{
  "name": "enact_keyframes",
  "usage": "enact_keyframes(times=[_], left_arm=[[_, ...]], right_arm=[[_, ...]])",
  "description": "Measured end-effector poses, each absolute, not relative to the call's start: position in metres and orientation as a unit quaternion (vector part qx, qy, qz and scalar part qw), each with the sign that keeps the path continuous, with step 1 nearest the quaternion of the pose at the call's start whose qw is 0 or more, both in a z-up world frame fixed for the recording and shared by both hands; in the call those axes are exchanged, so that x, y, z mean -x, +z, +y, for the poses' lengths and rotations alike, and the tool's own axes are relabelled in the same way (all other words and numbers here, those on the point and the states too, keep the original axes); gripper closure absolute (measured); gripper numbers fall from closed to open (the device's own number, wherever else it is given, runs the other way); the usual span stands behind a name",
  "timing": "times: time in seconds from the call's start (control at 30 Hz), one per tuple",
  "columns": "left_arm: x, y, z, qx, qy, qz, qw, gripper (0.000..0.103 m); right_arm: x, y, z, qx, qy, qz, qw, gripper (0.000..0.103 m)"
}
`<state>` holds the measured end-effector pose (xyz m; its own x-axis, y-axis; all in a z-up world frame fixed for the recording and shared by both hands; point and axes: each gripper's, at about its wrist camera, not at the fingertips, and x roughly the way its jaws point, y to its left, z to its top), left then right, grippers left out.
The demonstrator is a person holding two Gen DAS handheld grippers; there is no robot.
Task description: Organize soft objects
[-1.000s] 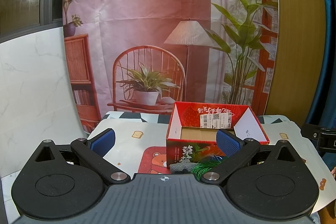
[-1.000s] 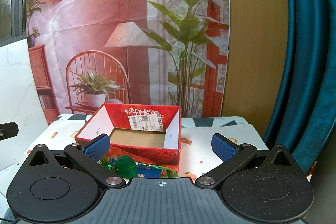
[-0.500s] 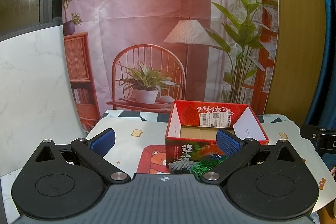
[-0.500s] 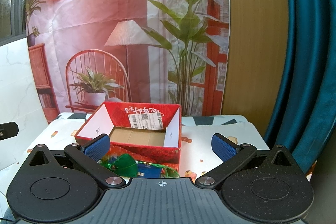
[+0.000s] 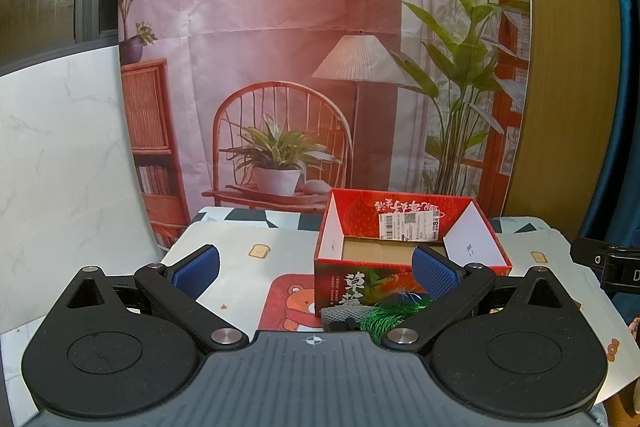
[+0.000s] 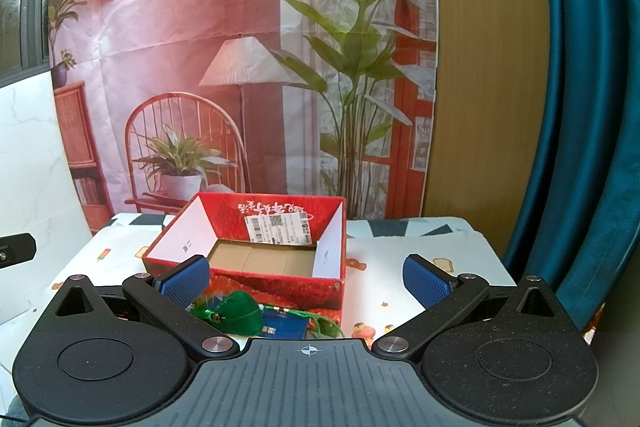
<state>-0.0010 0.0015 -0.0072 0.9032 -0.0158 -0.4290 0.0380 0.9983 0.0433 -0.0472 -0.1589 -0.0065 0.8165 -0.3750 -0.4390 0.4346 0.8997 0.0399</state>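
One red cardboard box (image 6: pixel 256 255) — rectangular, open-topped

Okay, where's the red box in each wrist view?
Left wrist: red box right of centre, its near right part behind the right finger pad, green tassel in front of it.
Right wrist: red box left of centre, same tassel at its near wall.
Shared landmark: the white label on the box's far inner wall.

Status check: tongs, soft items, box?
Both tongs open, empty. Green pouch and grey cloth lie before the red box. Box empty.
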Motion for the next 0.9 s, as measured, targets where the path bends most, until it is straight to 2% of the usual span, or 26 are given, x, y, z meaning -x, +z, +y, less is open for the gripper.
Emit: enact_keyframes(times=[0.3,0.9], left_arm=[[-0.012,-0.017,-0.001,-0.024,-0.036,0.216,0.975,0.000],[-0.080,-0.092,-0.018,-0.058,-0.041,0.283,0.956,0.001]], right_arm=[[0.044,-0.029,-0.161,-0.086,-0.185,0.203,0.958,0.000],[-0.019,-0.104,-0.185,-0.103,-0.150,0.235,0.955,0.000]])
